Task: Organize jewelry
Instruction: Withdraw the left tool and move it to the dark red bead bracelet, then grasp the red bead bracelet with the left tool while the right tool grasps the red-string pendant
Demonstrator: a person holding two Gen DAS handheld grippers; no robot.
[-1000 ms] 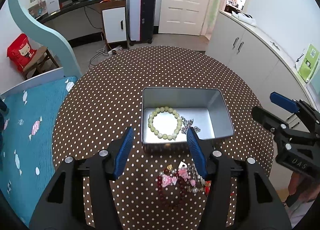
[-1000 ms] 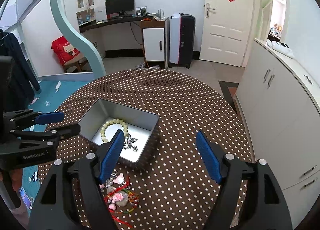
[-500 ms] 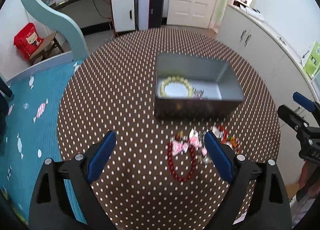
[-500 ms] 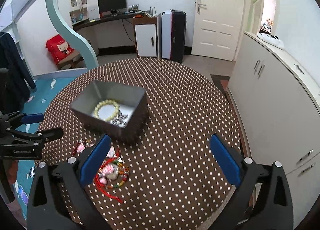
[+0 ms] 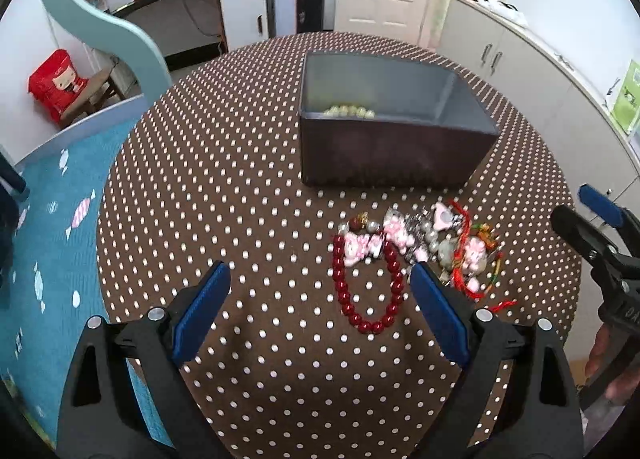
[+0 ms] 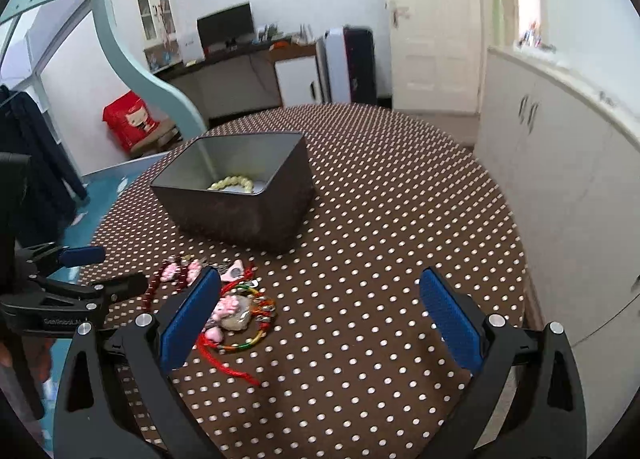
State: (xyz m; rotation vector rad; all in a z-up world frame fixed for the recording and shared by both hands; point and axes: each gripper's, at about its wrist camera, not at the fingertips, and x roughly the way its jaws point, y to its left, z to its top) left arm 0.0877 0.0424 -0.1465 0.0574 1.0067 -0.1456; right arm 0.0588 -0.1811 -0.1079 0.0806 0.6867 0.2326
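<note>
The jewelry still to be sorted lies in a loose heap on the round brown table with white polka dots [image 5: 240, 163], on the near side of the grey rectangular metal tin [image 5: 384, 155], close to its front wall but apart from it. Inside the tin a pale green bead bracelet [image 5: 349, 111] already rests against the near wall.

The left claw [image 5: 320, 313] stands wide open with nothing between its blue pads. The dark red bead bracelet [image 5: 368, 287] lies ahead of it and toward its right finger, the loop's nearest beads almost level with that fingertip. Its oval runs lengthwise away from the claw, toward the tin. The pink charm pieces [image 5: 362, 245] sit at the loop's far end, and the tangle of silver beads, a jade-like pendant and red cord [image 5: 460, 255] lies beyond the right finger, outside the claw's span.

The right claw [image 6: 320, 311] is also fully open and empty. The multicoloured cord bracelet with pink charm and pale stone [image 6: 240, 311] lies just beside its left finger, partly hidden behind that pad, so the heap is off to the claw's left rather than between the fingers.

By these views the left claw seems the better placed for the red bracelet, needing only a small shift toward its right; the right claw is nearer the cord tangle and would have to shift toward its left.
</note>
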